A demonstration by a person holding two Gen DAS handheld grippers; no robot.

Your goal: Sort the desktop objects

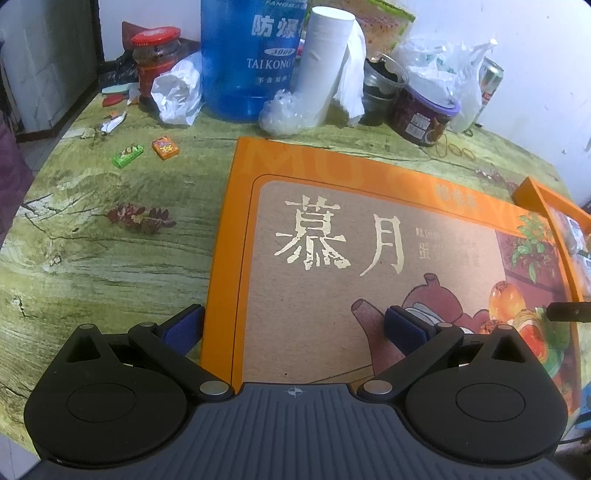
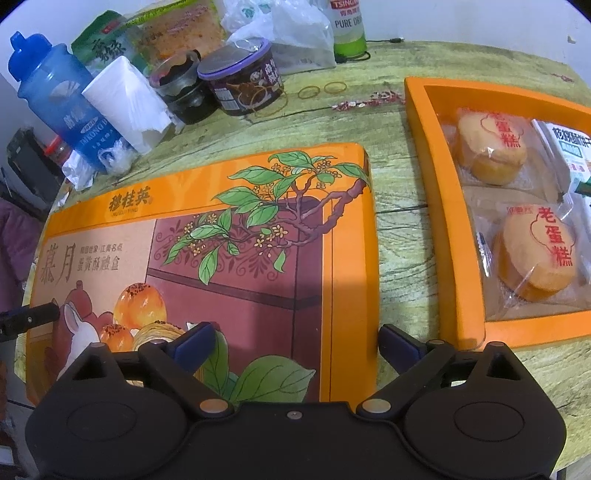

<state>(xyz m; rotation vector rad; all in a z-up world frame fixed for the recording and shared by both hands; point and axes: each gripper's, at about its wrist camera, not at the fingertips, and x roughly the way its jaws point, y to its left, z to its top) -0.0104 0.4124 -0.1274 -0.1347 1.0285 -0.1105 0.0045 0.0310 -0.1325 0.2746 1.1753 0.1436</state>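
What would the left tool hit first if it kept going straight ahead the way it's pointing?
Probably the toilet paper roll or the blue water bottle beside it. The open left tool seems to be above the flat orange box lid, though its height is unclear.

Looks like a home, at a cluttered dining table (image 1: 110, 236) with a wood-print cloth. Crowded near the white wall: a sauce jar (image 1: 155, 62), a blue water bottle (image 1: 243, 62), a paper roll (image 1: 321, 62), plastic bags (image 2: 291, 33), wrapped cakes (image 2: 491, 147).
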